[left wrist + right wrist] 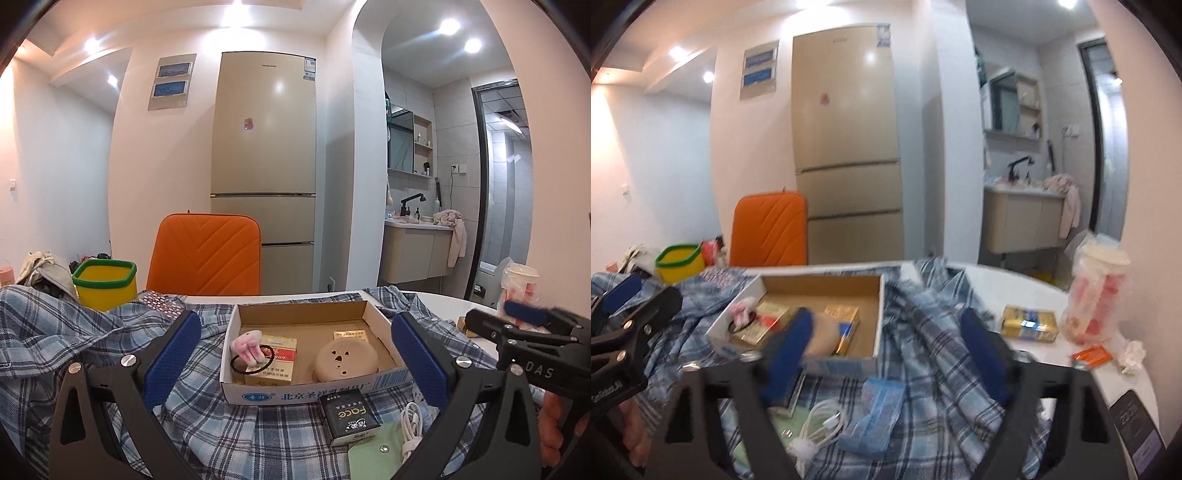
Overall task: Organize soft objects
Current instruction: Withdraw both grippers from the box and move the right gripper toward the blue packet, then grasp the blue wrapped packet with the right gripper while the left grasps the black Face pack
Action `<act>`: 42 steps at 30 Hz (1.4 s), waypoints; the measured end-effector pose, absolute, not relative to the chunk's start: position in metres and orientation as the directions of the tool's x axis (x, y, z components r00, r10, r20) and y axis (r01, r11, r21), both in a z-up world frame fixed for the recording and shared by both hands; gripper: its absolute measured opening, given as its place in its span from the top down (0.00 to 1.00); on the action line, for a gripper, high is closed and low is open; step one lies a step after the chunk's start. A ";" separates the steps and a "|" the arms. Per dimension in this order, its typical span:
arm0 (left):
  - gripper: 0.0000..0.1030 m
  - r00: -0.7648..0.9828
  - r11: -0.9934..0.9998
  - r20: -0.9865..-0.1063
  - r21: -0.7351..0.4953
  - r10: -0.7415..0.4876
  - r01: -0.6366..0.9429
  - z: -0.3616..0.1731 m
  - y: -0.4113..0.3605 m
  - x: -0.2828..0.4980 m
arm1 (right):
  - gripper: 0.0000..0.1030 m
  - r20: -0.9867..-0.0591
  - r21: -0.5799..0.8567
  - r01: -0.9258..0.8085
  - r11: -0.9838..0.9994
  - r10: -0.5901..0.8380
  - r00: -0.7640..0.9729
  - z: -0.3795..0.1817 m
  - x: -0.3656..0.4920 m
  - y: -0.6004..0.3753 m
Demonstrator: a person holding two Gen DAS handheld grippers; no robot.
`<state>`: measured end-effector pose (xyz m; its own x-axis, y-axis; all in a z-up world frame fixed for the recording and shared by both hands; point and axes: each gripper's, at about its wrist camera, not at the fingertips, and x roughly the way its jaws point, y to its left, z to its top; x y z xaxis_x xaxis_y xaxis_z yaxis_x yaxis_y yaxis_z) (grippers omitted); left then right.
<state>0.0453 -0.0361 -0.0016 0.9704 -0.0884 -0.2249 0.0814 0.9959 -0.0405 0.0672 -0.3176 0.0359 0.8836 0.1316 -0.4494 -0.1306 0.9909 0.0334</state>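
A blue plaid shirt [110, 343] lay crumpled across the white tabletop [1027, 291], spread under and around an open cardboard box [373, 314]. Inside the box sat a pink plush hair tie [248, 347] on a red and gold packet [279, 356], a round beige pad [345, 360], and a gold packet [350, 335] behind it. In front of the box, on the shirt, lay a black pack [349, 419], a white cable [412, 424], a green pouch [373, 456] and a blue packet [877, 417]. A yellow tub [105, 284] stood beyond the shirt. The left gripper [295, 354] had its fingers wide apart, framing the box, gripping nothing. The right gripper [886, 350] had its fingers parted over the shirt and box, empty too.
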 end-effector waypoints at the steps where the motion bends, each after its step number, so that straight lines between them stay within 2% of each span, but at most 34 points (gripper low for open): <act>1: 0.00 0.969 0.996 -0.229 -0.041 -0.089 0.082 -0.002 -0.036 0.046 | 0.62 -0.480 0.047 -0.132 0.990 0.138 0.867 0.033 0.071 -0.318; 4: 0.00 0.966 0.996 -0.240 -0.041 -0.091 0.084 -0.003 -0.036 0.048 | 0.86 -0.577 0.093 -0.131 0.987 0.161 0.800 0.019 0.085 -0.323; 7: 0.00 0.962 0.996 -0.258 -0.033 -0.094 0.089 -0.006 -0.039 0.051 | 0.93 -0.646 0.149 -0.124 0.981 0.191 0.739 0.006 0.097 -0.330; 15: 0.00 0.959 0.994 -0.261 -0.003 -0.108 0.111 -0.006 -0.046 0.050 | 0.93 -0.814 0.165 -0.132 0.977 0.210 0.542 -0.040 0.127 -0.322; 19: 0.00 0.958 0.993 -0.262 0.004 -0.115 0.120 -0.006 -0.049 0.049 | 0.93 -0.796 0.189 -0.158 0.969 0.246 0.554 -0.034 0.123 -0.322; 23: 0.00 0.959 0.993 -0.259 0.001 -0.116 0.121 -0.006 -0.049 0.049 | 0.92 -0.713 0.191 -0.152 0.970 0.244 0.658 -0.016 0.110 -0.326; 24: 0.00 0.958 0.993 -0.261 0.002 -0.116 0.121 -0.006 -0.049 0.049 | 0.84 -0.708 0.184 -0.154 0.971 0.240 0.664 -0.015 0.109 -0.325; 25: 0.00 0.958 0.993 -0.262 0.002 -0.116 0.121 -0.006 -0.048 0.049 | 0.57 -0.713 0.165 -0.148 0.975 0.222 0.665 -0.015 0.109 -0.323; 26: 0.00 0.958 0.993 -0.262 0.000 -0.115 0.120 -0.005 -0.048 0.049 | 0.42 -0.717 0.155 -0.148 0.977 0.214 0.663 -0.015 0.109 -0.320; 27: 0.00 0.958 0.993 -0.261 -0.001 -0.115 0.119 -0.005 -0.047 0.049 | 0.33 -0.716 0.150 -0.152 0.977 0.213 0.665 -0.014 0.110 -0.319; 32: 0.00 0.957 0.993 -0.266 -0.005 -0.113 0.115 -0.005 -0.046 0.049 | 0.33 -0.757 0.105 -0.106 0.989 0.149 0.636 -0.021 0.117 -0.319; 42: 0.00 0.955 0.994 -0.276 -0.009 -0.109 0.111 -0.006 -0.045 0.051 | 0.33 -0.826 0.086 -0.102 0.991 0.128 0.548 -0.041 0.128 -0.316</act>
<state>0.0508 -0.0447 -0.0057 0.9551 -0.1089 -0.2755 0.1108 0.9938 -0.0087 0.1281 -0.3156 -0.0413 0.5483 0.1276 -0.8265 -0.1017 0.9911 0.0856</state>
